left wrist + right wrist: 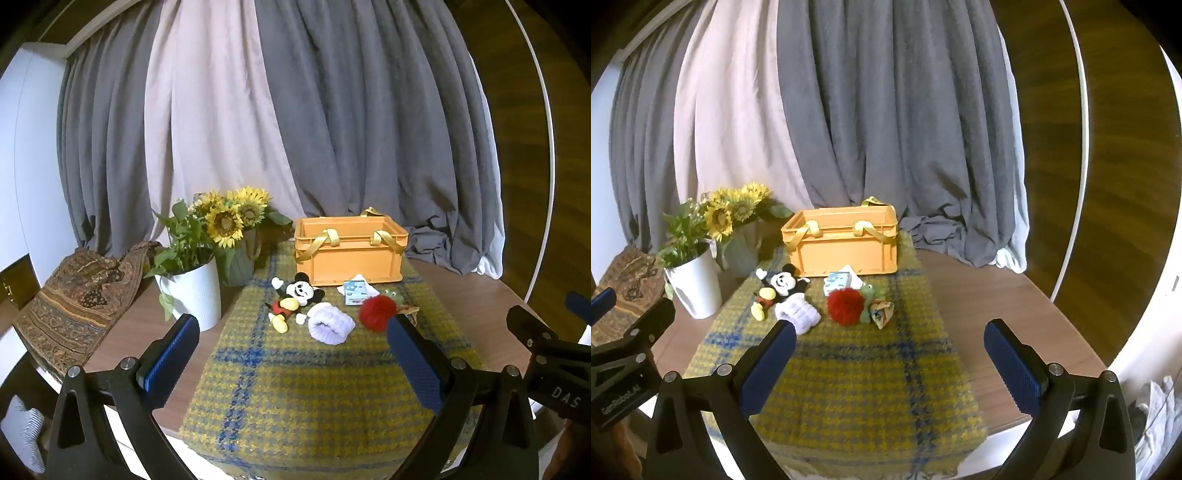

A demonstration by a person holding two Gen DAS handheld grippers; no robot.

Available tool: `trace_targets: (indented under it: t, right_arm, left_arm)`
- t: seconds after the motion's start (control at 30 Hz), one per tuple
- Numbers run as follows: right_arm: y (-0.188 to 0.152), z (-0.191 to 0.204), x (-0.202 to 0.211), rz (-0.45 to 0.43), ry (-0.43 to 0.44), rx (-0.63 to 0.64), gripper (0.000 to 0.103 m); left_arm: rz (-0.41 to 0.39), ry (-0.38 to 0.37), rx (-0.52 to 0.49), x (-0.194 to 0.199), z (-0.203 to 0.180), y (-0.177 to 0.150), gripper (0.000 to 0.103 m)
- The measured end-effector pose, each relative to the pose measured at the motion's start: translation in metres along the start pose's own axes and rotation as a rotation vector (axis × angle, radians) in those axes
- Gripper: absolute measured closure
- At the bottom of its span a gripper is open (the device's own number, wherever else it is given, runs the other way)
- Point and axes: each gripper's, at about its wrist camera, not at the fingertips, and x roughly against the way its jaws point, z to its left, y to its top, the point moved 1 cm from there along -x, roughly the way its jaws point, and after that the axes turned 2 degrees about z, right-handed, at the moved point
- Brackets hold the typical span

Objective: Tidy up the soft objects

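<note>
Both tongs, left point(291, 339) and right point(890, 343), gape apart, empty. Ahead lies the pompom point(845, 306): light, squashy; pinch its middle gently, then the crate point(846, 245).

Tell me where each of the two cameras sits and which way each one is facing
Left wrist: sits on the left gripper, tilted slightly down across the plaid cloth toward the orange crate; its own open fingers frame the view, the right gripper's body at the right edge.
Right wrist: sits on the right gripper, facing the same way; open fingers, left gripper's body at left.
Shared: crate, mouse plush, red pompom, sunflowers.
</note>
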Motion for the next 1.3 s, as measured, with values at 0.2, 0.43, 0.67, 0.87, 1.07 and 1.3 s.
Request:
trace_targets:
  t: [0.2,0.43,0.67,0.87,1.07,1.3]
  right_arm:
    - [-0.001,-0.002,0.001,-0.006,-0.001,-0.002,0.0]
    - [-0.003,-0.005,0.002,-0.01,-0.004,-0.009,0.0]
    - [-0.001,-0.006,0.004,-0.018,-0.008,-0.014,0.0]
    - [0.0,-0.009,0.006,-0.018,-0.008,-0.015,0.0]
    - [-0.001,-0.008,0.006,-0.018,-0.008,-0.015,0.0]
    - [0.0,-0.009,0.007,-0.02,-0.01,-0.017,0.0]
  left_arm:
    - [0.012,-0.012,-0.007,0.0,0.0,0.013,0.0]
    - [0.0,0.004,-0.004,0.001,-0.007,0.017,0.0]
    - [-0.004,0.0,0.001,0.001,-0.007,0.013,0.0]
    - [-0.005,-0.002,0.002,0.001,-0.007,0.011,0.0]
    - [-0.004,-0.004,0.001,0.002,-0.008,0.012,0.0]
    - [-0.005,-0.005,0.003,0.002,-0.007,0.011,0.0]
